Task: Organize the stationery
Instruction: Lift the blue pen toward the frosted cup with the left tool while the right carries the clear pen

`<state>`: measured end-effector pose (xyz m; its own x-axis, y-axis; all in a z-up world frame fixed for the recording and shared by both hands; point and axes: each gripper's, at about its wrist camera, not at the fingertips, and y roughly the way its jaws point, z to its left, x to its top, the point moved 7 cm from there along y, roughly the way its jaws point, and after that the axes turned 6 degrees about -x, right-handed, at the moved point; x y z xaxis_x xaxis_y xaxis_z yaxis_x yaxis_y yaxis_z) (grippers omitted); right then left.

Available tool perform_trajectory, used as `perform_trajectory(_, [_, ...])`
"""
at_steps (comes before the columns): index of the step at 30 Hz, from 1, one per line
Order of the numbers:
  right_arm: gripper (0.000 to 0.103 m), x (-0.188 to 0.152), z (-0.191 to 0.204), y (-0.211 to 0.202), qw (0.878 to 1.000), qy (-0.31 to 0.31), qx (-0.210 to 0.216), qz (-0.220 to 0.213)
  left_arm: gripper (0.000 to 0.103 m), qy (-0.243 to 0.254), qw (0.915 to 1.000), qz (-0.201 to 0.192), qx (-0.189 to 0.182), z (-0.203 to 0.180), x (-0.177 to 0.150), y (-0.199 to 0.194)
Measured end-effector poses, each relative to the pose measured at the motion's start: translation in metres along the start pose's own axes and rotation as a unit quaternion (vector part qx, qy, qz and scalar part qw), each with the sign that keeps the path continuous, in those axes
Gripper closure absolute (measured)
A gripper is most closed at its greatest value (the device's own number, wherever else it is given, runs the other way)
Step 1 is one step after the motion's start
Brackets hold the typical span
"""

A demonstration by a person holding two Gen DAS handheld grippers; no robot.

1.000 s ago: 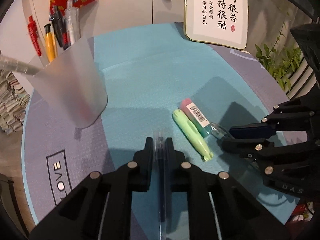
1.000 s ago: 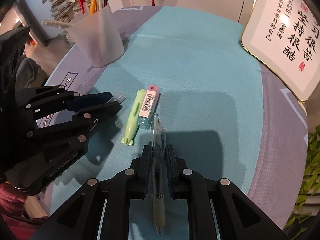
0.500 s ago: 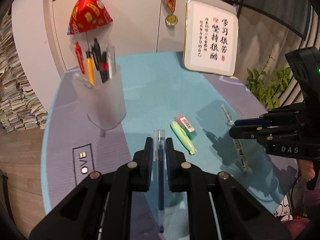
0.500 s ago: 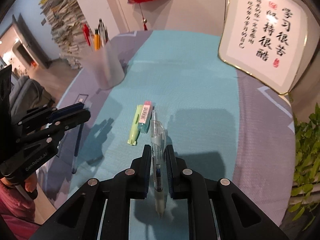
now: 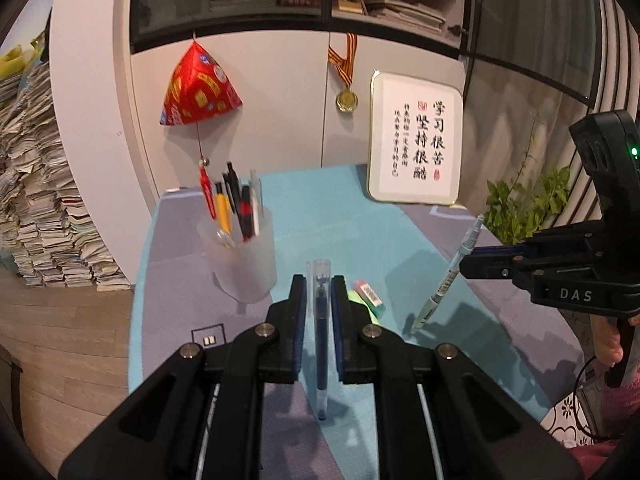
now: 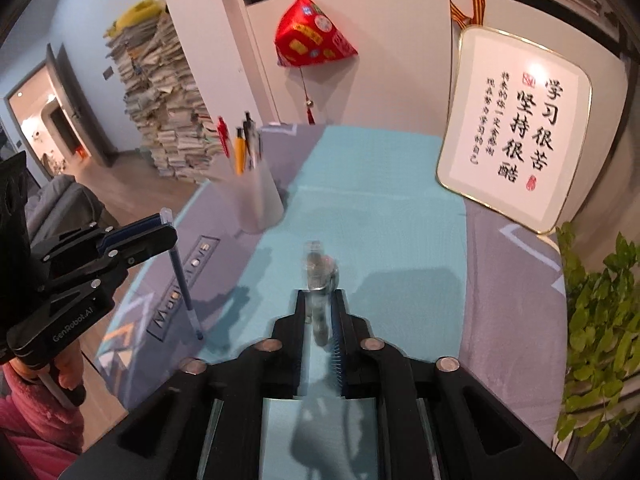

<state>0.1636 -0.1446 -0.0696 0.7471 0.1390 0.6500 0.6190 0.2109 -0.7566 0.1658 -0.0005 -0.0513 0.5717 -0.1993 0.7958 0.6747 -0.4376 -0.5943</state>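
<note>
Black tool (image 5: 319, 280) frames, silver screws (lettered "DAS"), pink sleeve (image 6: 24, 420).

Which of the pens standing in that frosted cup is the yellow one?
In the frosted cup, the yellow pen stands second from the left, between the red pen and the black ones.

Clear pen (image 6: 318, 280) in right gripper (image 6: 320, 316) was motion-blurred, tip lost. Green highlighter (image 5: 362, 304) mostly hid behind left gripper (image 5: 319, 292) finger. Eraser (image 5: 370, 294) label too tiny to read. Pen cup (image 6: 256, 196) was smeared.
</note>
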Motion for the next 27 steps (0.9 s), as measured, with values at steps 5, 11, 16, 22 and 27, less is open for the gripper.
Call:
perform_trajectory(5, [0.094,0.005,0.008,0.0,1.0,-0.002,0.004,-0.006,0.093,0.0,0.9999,-0.012,0.003,0.003,0.008,-0.006])
perform_trajectory(11, [0.095,0.011,0.014,-0.005,1.0,-0.006,0.008,-0.014,0.093,-0.001,0.9997,-0.024,0.006,0.008,0.016,-0.014])
perform_trajectory(16, [0.098,0.02,0.021,-0.01,1.0,-0.012,0.01,-0.022,0.093,-0.01,0.9987,-0.047,0.015,0.023,0.034,-0.026])
perform_trajectory(22, [0.099,0.026,0.024,0.001,1.0,-0.02,0.013,-0.011,0.093,-0.029,0.9968,-0.067,0.03,0.044,0.054,-0.037])
perform_trajectory(27, [0.098,0.018,0.007,0.043,0.999,-0.009,-0.008,0.05,0.093,-0.038,0.9965,-0.068,0.031,0.052,0.047,-0.038])
